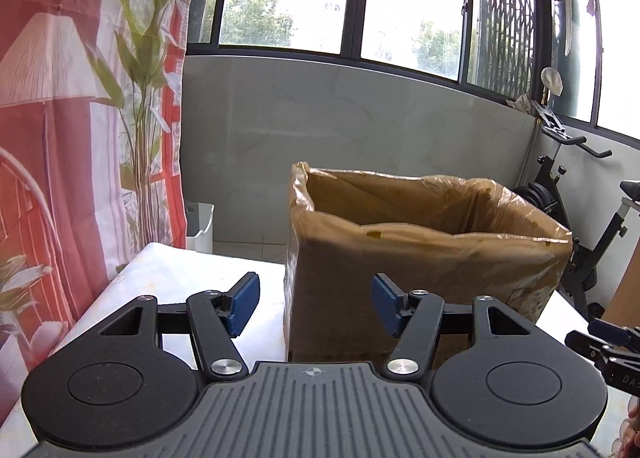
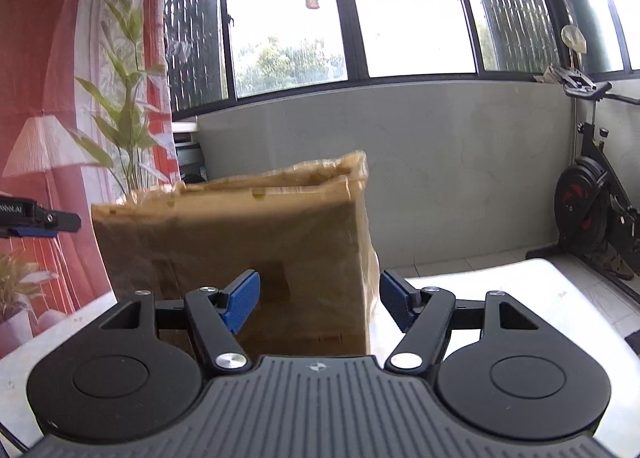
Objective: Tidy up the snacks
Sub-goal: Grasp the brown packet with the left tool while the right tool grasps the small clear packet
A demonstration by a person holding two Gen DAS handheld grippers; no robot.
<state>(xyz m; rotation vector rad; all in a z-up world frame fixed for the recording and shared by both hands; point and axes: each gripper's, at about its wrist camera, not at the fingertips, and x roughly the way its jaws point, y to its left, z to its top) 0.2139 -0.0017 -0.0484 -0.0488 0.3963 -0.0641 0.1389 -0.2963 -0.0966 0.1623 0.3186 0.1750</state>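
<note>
A tall brown cardboard box (image 1: 420, 282) lined with a thin plastic bag stands open-topped on the white table (image 1: 180, 270). My left gripper (image 1: 316, 306) is open just in front of the box's near left corner, with nothing between its blue pads (image 1: 244, 306). The right gripper (image 1: 600, 342) shows at the right edge of that view. In the right wrist view the box (image 2: 240, 242) fills the middle, slightly blurred. My right gripper (image 2: 320, 302) is open before its near right corner, holding nothing. The left gripper (image 2: 40, 219) pokes in from the left. No snacks are in sight.
A red and white printed curtain (image 1: 60, 117) hangs close on the left. An exercise bike (image 2: 592, 201) stands on the floor beyond the table's right side. A white bin (image 1: 200, 225) sits by the grey wall under the windows.
</note>
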